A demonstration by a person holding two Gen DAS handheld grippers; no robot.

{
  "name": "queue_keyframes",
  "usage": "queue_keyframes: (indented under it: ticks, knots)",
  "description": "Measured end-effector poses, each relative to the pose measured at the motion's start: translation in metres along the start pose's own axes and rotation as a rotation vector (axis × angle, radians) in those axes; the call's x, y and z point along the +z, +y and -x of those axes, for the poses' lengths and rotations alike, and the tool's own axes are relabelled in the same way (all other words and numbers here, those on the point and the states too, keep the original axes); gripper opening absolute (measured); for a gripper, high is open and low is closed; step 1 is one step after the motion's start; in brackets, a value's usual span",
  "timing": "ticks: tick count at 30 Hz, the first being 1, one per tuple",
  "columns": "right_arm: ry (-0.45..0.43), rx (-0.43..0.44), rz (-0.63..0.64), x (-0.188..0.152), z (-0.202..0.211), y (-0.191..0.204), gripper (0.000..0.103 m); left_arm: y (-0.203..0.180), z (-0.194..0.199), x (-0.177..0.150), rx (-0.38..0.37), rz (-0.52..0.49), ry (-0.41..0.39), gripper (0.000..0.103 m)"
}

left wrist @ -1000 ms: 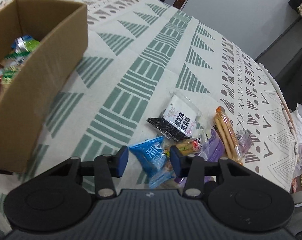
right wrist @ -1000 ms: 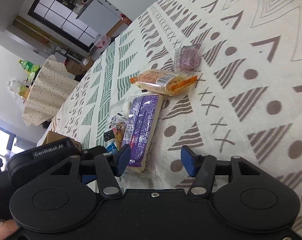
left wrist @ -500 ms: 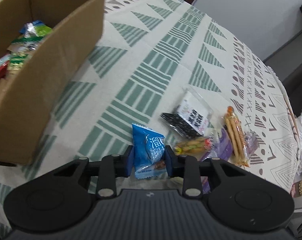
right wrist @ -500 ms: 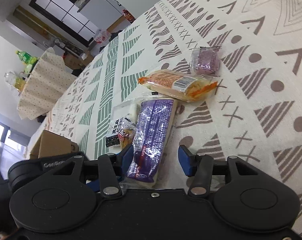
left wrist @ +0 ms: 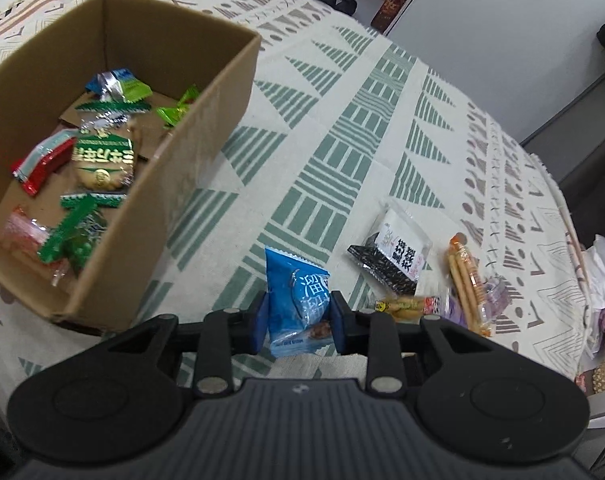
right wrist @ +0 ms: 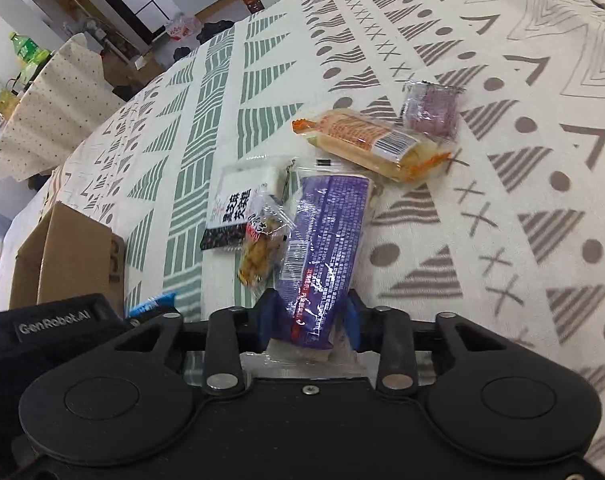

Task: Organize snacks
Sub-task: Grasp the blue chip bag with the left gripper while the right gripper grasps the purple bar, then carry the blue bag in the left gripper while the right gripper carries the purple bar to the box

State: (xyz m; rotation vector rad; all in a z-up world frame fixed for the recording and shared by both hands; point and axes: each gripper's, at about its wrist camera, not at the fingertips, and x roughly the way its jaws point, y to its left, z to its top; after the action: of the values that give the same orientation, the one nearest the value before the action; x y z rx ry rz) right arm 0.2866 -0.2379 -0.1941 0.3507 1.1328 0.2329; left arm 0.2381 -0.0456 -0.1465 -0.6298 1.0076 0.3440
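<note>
My left gripper (left wrist: 298, 320) is shut on a blue snack packet (left wrist: 298, 300) and holds it above the patterned cloth, to the right of an open cardboard box (left wrist: 206, 184) that holds several snack packets. My right gripper (right wrist: 308, 320) is shut on the near end of a long purple snack packet (right wrist: 326, 240), whose far end lies on the cloth. The blue packet's tip also shows in the right wrist view (right wrist: 152, 304), beside the box (right wrist: 62, 256).
On the cloth lie a black-and-white sesame packet (left wrist: 394, 252), an orange breadstick packet (left wrist: 466, 276), a small yellow snack packet (right wrist: 262, 248), an orange-wrapped packet (right wrist: 366, 140) and a small purple packet (right wrist: 432, 108). The bed edge is at the right (left wrist: 574, 248).
My left gripper closed on the blue packet and lifted it toward the box. My right gripper moved forward and closed on the purple packet.
</note>
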Motion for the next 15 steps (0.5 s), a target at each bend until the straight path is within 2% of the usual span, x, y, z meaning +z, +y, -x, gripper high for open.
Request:
queue_keyframes:
  ticks: [9,15]
  knots:
    - [-0.063,0.009,-0.047,-0.016,0.035,0.006,0.030,0.015,0.034,0.004,-0.066,-0.012,-0.050,0.031]
    - [-0.129,0.009,-0.028,-0.017,0.060,0.023,0.030,0.027,0.058,0.010,-0.101,-0.004,-0.096,0.031]
